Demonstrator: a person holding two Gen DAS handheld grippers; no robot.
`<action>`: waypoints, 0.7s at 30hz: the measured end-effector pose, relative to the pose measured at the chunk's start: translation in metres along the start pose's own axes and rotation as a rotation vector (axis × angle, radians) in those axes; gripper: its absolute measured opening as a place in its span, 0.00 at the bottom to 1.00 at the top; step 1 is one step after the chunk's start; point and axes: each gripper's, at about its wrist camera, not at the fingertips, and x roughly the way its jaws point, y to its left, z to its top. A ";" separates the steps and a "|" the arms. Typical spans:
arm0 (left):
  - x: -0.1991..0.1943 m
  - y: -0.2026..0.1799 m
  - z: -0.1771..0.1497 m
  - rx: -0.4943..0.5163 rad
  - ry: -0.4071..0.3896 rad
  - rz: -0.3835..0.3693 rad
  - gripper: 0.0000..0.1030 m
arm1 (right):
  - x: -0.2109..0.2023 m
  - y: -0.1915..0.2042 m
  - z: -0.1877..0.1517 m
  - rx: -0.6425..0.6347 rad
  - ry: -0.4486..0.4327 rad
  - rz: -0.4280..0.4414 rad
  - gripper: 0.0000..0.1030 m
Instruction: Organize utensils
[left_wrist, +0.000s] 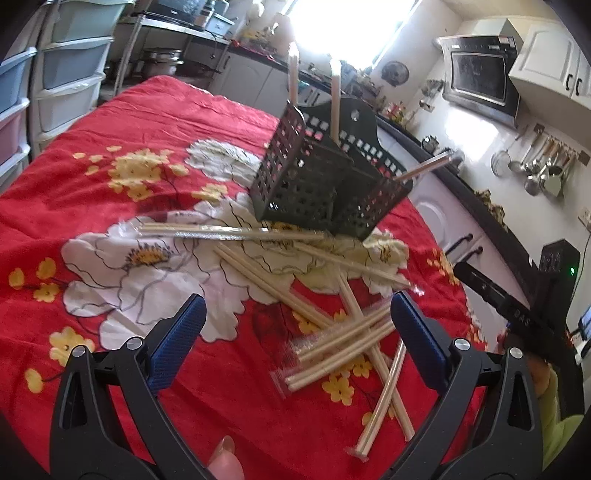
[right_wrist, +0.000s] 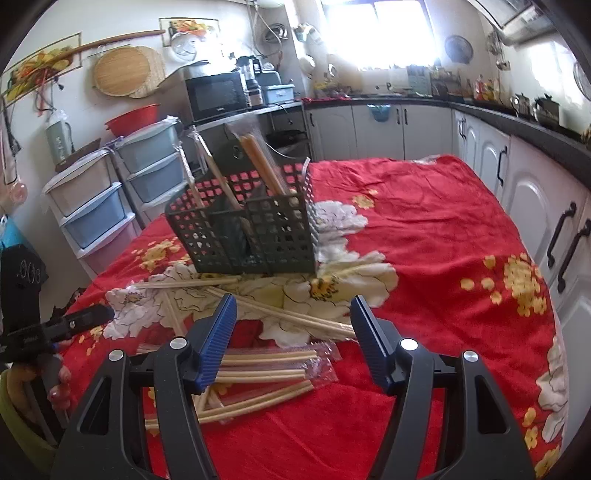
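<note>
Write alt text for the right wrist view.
The open right gripper hangs over wrapped chopsticks scattered on a red floral tablecloth, nothing between its blue fingers. Behind the pile stands a black perforated holder with a few chopsticks upright inside. The left gripper shows at the left edge, kitchen cabinets behind.

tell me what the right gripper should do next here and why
Probably ease the right gripper down and close on the wrapped chopsticks lying between its open jaws. Both grippers are empty, loose pairs are scattered on the red cloth, and the black basket just beyond already holds a few, so this near pair looks easiest to take.
</note>
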 end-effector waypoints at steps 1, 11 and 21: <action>0.002 -0.001 -0.002 0.007 0.010 -0.001 0.89 | 0.000 -0.002 -0.001 0.007 0.005 -0.003 0.60; 0.019 0.001 -0.012 -0.006 0.105 -0.053 0.77 | 0.010 -0.018 -0.008 0.051 0.043 -0.038 0.60; 0.030 0.006 -0.019 -0.044 0.165 -0.099 0.57 | 0.024 -0.035 -0.012 0.096 0.086 -0.065 0.60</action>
